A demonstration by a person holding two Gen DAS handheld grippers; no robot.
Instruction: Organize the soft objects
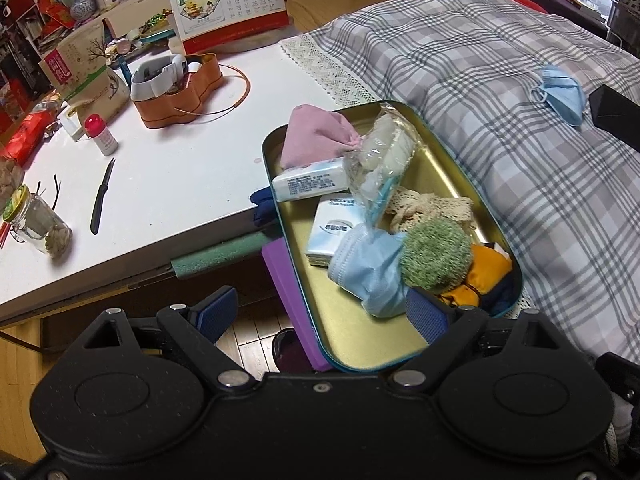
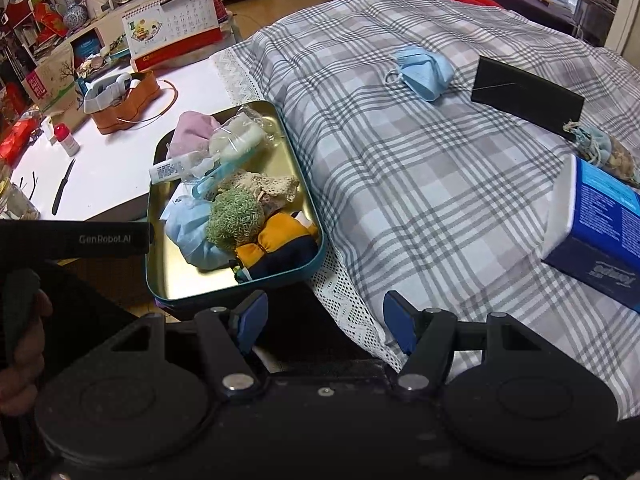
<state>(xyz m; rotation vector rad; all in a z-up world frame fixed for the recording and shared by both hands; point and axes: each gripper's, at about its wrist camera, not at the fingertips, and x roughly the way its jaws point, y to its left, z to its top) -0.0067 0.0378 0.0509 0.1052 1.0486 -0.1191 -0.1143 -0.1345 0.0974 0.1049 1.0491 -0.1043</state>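
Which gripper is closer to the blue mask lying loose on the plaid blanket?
Right, probably. The right gripper is open over the blanket's near edge, the mask straight ahead. The left gripper sits open at the tin tray, off to the mask's left.

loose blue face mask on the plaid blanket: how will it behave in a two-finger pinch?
The pale blue pleated face mask lies crumpled, so it is probably floppy and will drape. It looks thin and likely very light. Its white ear loop sticks out and may snag on the grey plaid blanket. The right gripper is open and empty.
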